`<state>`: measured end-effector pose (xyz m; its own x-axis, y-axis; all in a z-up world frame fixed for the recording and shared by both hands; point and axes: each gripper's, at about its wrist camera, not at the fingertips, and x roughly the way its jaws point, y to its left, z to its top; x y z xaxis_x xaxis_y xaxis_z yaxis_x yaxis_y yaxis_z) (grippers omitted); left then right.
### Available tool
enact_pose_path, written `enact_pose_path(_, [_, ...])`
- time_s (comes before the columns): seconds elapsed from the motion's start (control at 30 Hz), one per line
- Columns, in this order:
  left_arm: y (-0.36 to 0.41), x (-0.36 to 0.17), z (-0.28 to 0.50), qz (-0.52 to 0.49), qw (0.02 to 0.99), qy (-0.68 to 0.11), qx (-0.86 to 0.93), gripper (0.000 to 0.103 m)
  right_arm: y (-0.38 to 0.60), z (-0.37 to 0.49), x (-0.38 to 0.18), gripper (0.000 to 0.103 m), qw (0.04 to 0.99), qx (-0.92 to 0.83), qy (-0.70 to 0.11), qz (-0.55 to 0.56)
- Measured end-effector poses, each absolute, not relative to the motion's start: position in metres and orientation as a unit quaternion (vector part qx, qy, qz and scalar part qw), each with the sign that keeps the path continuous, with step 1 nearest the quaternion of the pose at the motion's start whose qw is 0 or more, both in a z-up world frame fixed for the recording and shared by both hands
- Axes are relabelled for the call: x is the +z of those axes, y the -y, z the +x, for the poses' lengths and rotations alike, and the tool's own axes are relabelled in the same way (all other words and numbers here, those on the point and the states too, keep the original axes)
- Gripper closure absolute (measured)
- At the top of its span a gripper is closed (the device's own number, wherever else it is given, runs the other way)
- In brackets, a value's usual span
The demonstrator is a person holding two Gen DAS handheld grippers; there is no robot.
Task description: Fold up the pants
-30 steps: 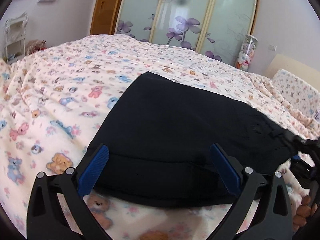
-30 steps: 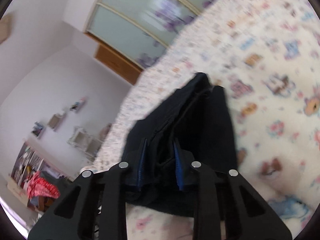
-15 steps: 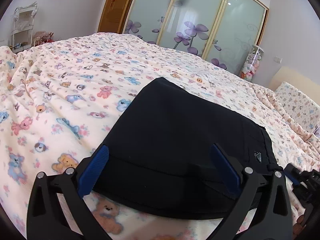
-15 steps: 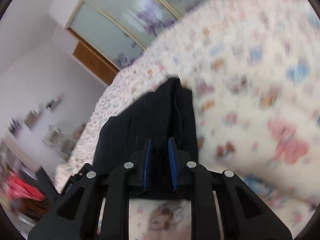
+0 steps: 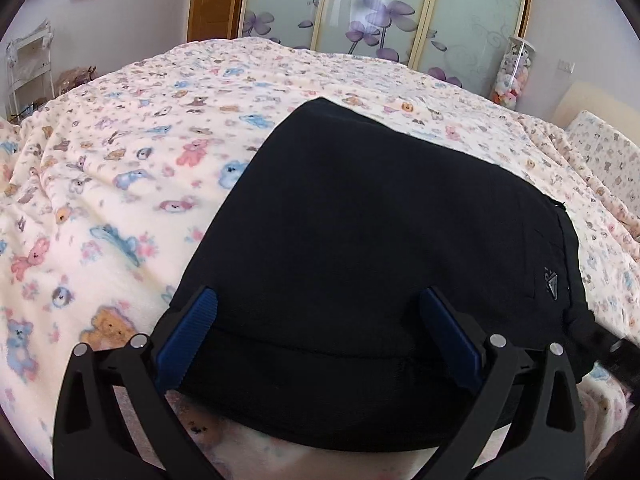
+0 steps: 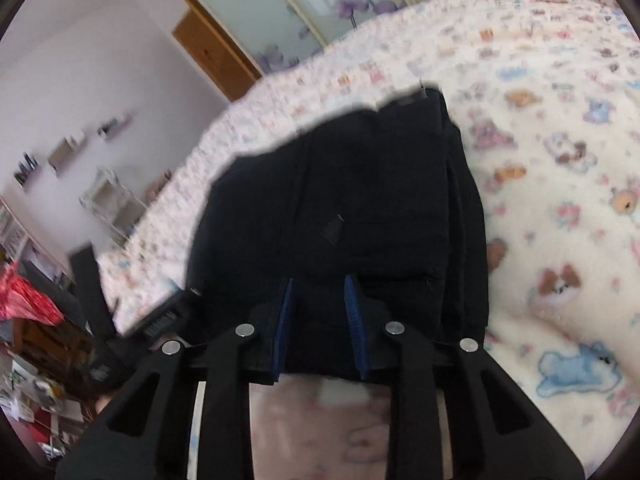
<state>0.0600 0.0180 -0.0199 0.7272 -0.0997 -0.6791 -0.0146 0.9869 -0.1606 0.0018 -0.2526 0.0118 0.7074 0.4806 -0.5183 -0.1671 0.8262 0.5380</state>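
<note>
the folded black pants [image 5: 384,248] are lying flat on the bed [image 5: 120,184], which is wearing a teddy-bear print cover. the left tool [image 5: 316,320] is standing wide, its blue pads straddling the near hem without pressing it. the left view is showing a small grey triangular logo patch [image 5: 550,283] near the right edge; its lettering is too small to read. the right view is showing instead the stacked side layers and a small dark tag [image 6: 334,229], unreadable. the right tool [image 6: 318,304] is standing narrow; its jaws have just been opening, with the pants' edge lying between the pads, not visibly pinched.
</note>
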Motion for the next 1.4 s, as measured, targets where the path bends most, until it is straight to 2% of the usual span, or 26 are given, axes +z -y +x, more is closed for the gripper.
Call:
enact_pose_path(0.03, [-0.020,-0.019,0.059,-0.083,0.927,-0.365,-0.025,0.002,0.249,0.002,0.022,0.072,0.901,0.187,-0.321,0.222])
enact_pose_path(0.07, [-0.021,-0.017,0.058,-0.089,0.929,-0.359,-0.027,0.002,0.245,0.007,0.032,0.055,0.905,0.197,-0.309,0.219])
enact_pose_path(0.13, [-0.024,-0.012,0.053,-0.098,0.934,-0.343,-0.033,0.002,0.238,0.028,0.044,0.026,0.901,0.211,-0.305,0.226])
enact_pose_path(0.3, [-0.018,-0.010,0.054,-0.091,0.934,-0.344,-0.033,0.002,0.203,0.099,0.049,0.026,0.873,0.241,-0.344,0.248])
enact_pose_path(0.4, [-0.016,-0.011,0.056,-0.086,0.933,-0.349,-0.031,0.002,0.197,0.130,0.026,0.026,0.857,0.197,-0.399,0.258])
enact_pose_path(0.43, [-0.017,-0.012,0.055,-0.086,0.933,-0.349,-0.032,0.002,0.201,0.138,0.010,0.029,0.845,0.190,-0.423,0.269])
enact_pose_path(0.47, [-0.017,-0.012,0.055,-0.087,0.933,-0.349,-0.033,0.002,0.205,0.143,-0.003,0.038,0.840,0.179,-0.435,0.270])
enact_pose_path(0.5, [-0.016,-0.012,0.056,-0.088,0.932,-0.349,-0.038,0.002,0.207,0.140,-0.005,0.042,0.844,0.174,-0.434,0.263])
enact_pose_path(0.53, [-0.016,-0.012,0.056,-0.087,0.932,-0.350,-0.039,0.002,0.207,0.136,-0.002,0.043,0.844,0.178,-0.433,0.259])
enact_pose_path(0.6, [-0.014,-0.012,0.056,-0.082,0.932,-0.351,-0.035,0.002,0.206,0.125,0.006,0.042,0.848,0.183,-0.432,0.248])
enact_pose_path(0.63, [-0.014,-0.011,0.055,-0.082,0.933,-0.350,-0.037,0.002,0.206,0.118,0.009,0.037,0.850,0.185,-0.430,0.243])
enact_pose_path(0.67, [-0.014,-0.010,0.055,-0.083,0.933,-0.347,-0.042,0.002,0.207,0.106,0.015,0.025,0.856,0.188,-0.422,0.231])
enact_pose_path(0.73, [-0.015,-0.007,0.051,-0.085,0.936,-0.335,-0.058,0.002,0.209,0.089,0.025,0.013,0.874,0.178,-0.407,0.198])
enact_pose_path(1.03, [-0.002,0.015,0.037,0.005,0.959,-0.282,-0.027,0.002,0.219,0.007,0.031,0.013,0.902,0.170,-0.366,0.154])
enact_pose_path(1.2, [-0.016,0.022,0.037,-0.027,0.961,-0.271,-0.051,0.002,0.226,-0.005,0.021,0.013,0.902,0.172,-0.358,0.170])
enact_pose_path(1.3, [-0.021,0.010,0.054,-0.061,0.943,-0.316,-0.082,0.002,0.230,0.001,0.002,0.012,0.893,0.169,-0.373,0.185])
enact_pose_path(1.4, [-0.015,-0.023,0.084,-0.046,0.904,-0.417,-0.081,0.002,0.230,-0.002,-0.001,0.008,0.896,0.181,-0.358,0.188])
